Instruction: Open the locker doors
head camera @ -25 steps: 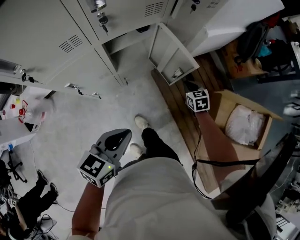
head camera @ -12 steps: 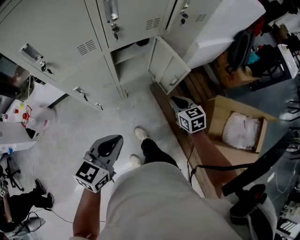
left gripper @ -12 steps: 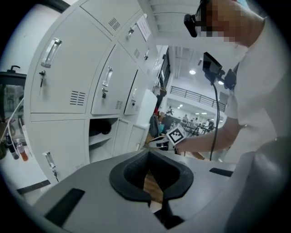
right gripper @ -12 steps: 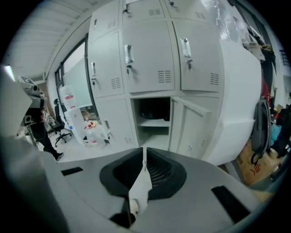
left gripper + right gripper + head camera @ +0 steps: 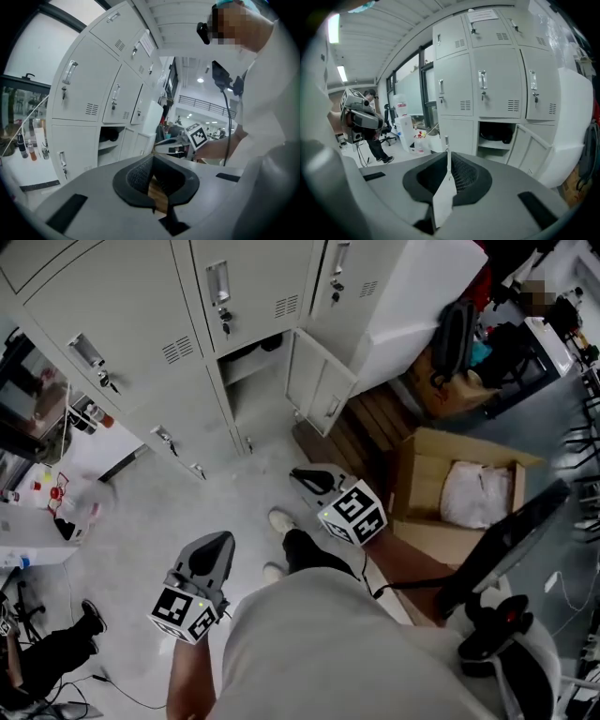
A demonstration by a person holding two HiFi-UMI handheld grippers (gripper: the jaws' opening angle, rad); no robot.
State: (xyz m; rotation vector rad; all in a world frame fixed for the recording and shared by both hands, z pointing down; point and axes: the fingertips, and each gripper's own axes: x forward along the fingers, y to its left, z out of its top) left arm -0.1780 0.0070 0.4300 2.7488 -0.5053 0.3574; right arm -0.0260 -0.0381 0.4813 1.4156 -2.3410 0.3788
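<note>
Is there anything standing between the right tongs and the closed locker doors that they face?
Nothing visible stands in the way. The right gripper view shows the right tongs, shut and empty, facing the closed locker doors with free space between. The open lower door hangs to the right of that path.

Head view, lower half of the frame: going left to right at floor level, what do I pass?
A bystander's dark shoe → left claw → right claw → open cardboard box. The wearer's own shoes overlap the right claw, so they are left out.
</note>
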